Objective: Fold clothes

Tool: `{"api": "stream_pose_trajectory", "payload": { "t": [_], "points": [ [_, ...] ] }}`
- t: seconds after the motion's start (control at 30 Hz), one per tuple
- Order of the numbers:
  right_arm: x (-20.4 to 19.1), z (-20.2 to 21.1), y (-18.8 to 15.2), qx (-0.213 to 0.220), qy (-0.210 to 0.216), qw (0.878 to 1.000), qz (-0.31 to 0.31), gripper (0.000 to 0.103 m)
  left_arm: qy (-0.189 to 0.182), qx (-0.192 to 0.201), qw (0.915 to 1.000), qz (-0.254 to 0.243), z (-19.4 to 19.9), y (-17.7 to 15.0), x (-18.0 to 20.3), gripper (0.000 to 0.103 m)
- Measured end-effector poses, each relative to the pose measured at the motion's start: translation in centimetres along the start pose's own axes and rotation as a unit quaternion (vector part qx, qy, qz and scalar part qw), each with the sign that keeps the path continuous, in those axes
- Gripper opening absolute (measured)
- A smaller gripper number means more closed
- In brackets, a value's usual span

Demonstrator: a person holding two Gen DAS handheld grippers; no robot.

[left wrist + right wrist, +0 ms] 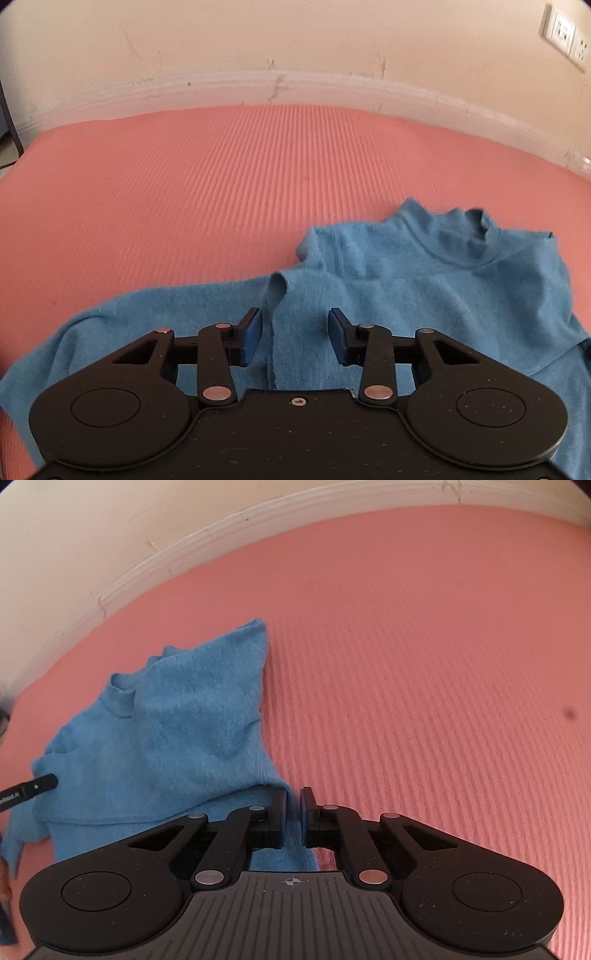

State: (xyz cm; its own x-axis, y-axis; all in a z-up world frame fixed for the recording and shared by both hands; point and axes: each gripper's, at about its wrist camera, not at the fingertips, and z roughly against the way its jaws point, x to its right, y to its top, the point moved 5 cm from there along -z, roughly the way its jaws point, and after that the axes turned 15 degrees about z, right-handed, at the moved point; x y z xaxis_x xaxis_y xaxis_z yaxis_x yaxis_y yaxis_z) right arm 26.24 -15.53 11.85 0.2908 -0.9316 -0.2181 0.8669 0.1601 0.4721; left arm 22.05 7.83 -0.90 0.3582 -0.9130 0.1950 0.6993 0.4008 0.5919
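**Two hand-held grippers over a blue garment on a ribbed mat, mid-fold.**

Nearest the left wrist camera, the left gripper [295,334] hangs with its jaws wide apart and nothing between them, straddling a raised flap edge of the blue top [424,280], probably lined up for a pinch. In the right wrist view, the right gripper [293,819] has its jaws drawn to a narrow gap at the garment's near right edge; cloth shows in that gap, but whether it is truly clamped cannot be told. The top [166,738] is a fuzzy, towel-like knit with a ribbed neckline, partly folded and rumpled, one corner pointing away. It lies on the salmon mat [184,184], which runs back to the white baseboard [295,86] and cream wall [295,33].
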Motion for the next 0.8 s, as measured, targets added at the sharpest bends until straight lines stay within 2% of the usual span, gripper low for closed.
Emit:
{"api": "stream_pose_trajectory", "payload": {
  "t": [0.07,0.13,0.2,0.27,0.37,0.5,0.63,0.67,0.7,0.8],
  "points": [
    [0.0,0.6,-0.2,0.002,0.01,1.0,-0.006,0.006,0.0,0.013,0.9999,-0.007,0.9,0.5,0.1,0.045],
    [0.1,1.7,-0.7,0.013,0.03,0.999,-0.007,0.007,-0.005,0.03,0.9995,-0.011,2.1,1.0,0.4,0.046],
    [0.4,2.7,-0.7,0.03,0.044,0.999,-0.005,0.01,-0.026,0.033,0.999,-0.018,2.7,0.9,1.3,0.052],
    [1.3,2.9,0.0,0.046,0.038,0.998,-0.009,0.014,-0.049,0.029,0.998,-0.026,3.3,0.5,2.2,0.053],
    [3.1,2.4,1.4,0.062,0.023,0.997,-0.037,0.015,-0.085,0.001,0.9951,-0.051,3.2,-1.1,4.1,0.053],
    [4.3,0.8,3.4,0.081,0.039,0.992,-0.085,0.021,-0.111,-0.029,0.9899,-0.082,2.2,-3.2,5.9,0.054],
    [3.9,-1.2,5.6,0.098,0.065,0.988,-0.104,0.027,-0.113,-0.053,0.9889,-0.081,0.7,-4.2,6.0,0.054],
    [3.6,-1.7,6.2,0.104,0.077,0.986,-0.109,0.034,-0.112,-0.056,0.9889,-0.08,0.4,-4.4,6.0,0.054],
    [3.3,-2.2,6.7,0.109,0.088,0.984,-0.111,0.036,-0.111,-0.059,0.9889,-0.079,0.2,-4.5,5.9,0.054],
    [2.1,-3.6,8.2,0.105,0.092,0.986,-0.09,0.036,-0.113,-0.062,0.9884,-0.081,0.0,-4.8,5.4,0.055]
  ]
}}
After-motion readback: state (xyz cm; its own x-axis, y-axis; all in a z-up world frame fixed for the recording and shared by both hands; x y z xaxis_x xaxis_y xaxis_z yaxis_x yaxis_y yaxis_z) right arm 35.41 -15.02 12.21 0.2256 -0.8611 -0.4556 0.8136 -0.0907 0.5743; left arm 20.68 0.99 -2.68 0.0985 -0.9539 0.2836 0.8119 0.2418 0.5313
